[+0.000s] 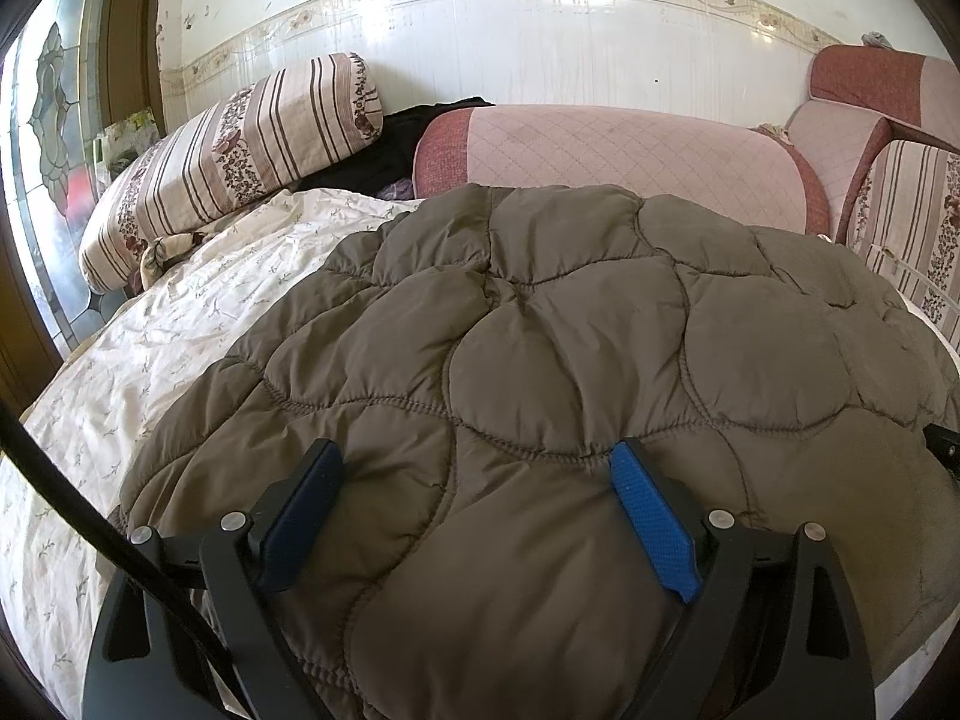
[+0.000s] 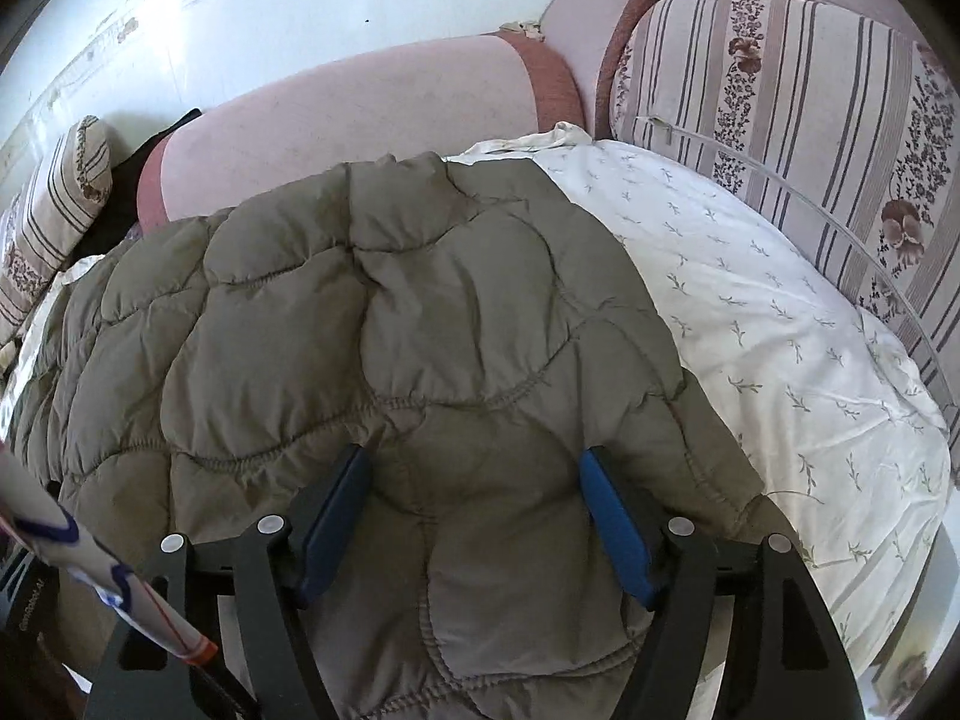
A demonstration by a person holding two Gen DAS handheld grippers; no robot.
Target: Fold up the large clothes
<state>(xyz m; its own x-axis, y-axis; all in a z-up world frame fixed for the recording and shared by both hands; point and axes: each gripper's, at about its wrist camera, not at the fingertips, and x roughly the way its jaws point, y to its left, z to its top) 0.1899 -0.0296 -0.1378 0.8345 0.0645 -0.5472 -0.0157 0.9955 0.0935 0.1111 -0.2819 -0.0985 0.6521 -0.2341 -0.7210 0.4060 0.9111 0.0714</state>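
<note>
With the quilted olive-brown jacket point(image 1: 540, 360) spread flat over the floral sheet point(image 1: 180, 312) on the bed, near edge toward both wrist cameras, far edge against the pink cushion point(image 1: 630, 150). Looks like the start of a fold, near hem not yet gripped.

Left gripper point(image 1: 477, 468): jaws wide, blue pads straddling a puffy panel near the hem, fabric bulging between them but not pinched. Right gripper point(image 2: 474, 468): jaws likewise wide, standing either side of the panel close to the jacket's right edge, nothing clamped.

For a clean grab:
- Sink both sets of pads into the padding before closing, so as to catch every layer and not just the slippery outer shell.
- Bite near the hem corners, well apart from each other, to keep the edge straight when lifted.
- Close firmly; thick filling compresses and likely slips out of a light pinch.
- Lift both sides together and level, then carry the hem toward the far edge by the cushion, laying it down without dragging the sheet along.
- Watch the black cable point(image 1: 90, 516) on the left side; keep clear of the fabric.

Striped pillow point(image 1: 240, 144) to the far left, well clear of the work.
</note>
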